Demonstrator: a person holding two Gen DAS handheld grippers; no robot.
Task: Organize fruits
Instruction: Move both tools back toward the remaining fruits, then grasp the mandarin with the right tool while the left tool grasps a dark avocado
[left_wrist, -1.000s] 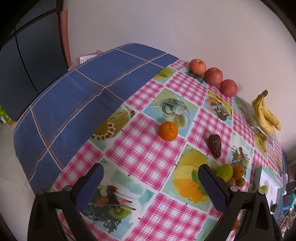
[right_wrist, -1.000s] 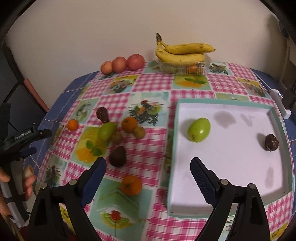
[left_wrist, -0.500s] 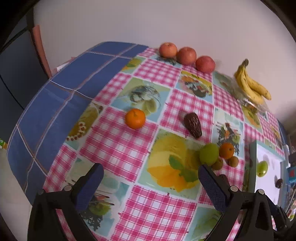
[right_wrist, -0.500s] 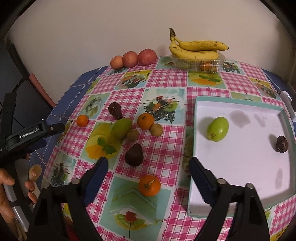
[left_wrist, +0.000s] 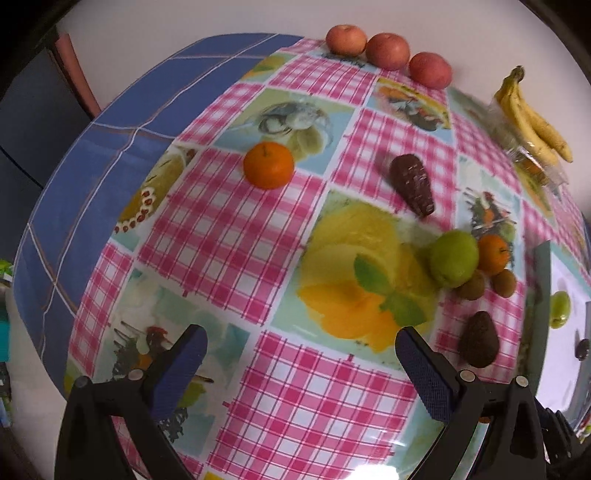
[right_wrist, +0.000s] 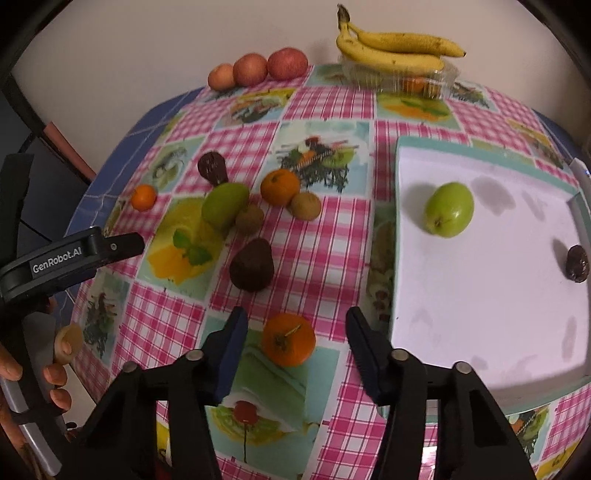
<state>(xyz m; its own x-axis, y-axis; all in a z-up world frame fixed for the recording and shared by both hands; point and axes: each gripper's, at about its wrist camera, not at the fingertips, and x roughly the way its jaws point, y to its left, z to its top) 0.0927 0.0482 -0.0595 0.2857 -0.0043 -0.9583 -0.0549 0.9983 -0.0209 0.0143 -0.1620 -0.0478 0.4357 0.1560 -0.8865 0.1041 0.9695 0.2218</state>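
Note:
My right gripper (right_wrist: 297, 318) hangs over the checked tablecloth with its jaws closing; an orange (right_wrist: 289, 339) lies between the blue pads, and a gap shows on each side. A white tray with a teal rim (right_wrist: 402, 142) to the right holds a green fruit (right_wrist: 448, 208) and a small dark fruit (right_wrist: 577, 263). A dark avocado (right_wrist: 252, 264), a green mango (right_wrist: 224, 205), another orange (right_wrist: 280, 186) and two kiwis (right_wrist: 304, 206) lie just beyond. My left gripper (left_wrist: 299, 334) is open above the cloth with nothing in it; a lone orange (left_wrist: 268, 165) lies ahead.
Three apples (right_wrist: 256, 68) and a bunch of bananas (right_wrist: 395, 48) on a clear plastic box (right_wrist: 406, 79) stand along the back wall. A second dark avocado (left_wrist: 412, 179) lies mid-table. The left gripper's body (right_wrist: 74, 254) and a person's hand (right_wrist: 55, 369) are at the table's left edge.
Both grippers have come down closer to the table. The right jaws have narrowed around the near orange. The left view has swung right, so the fruit cluster and tray edge now show.

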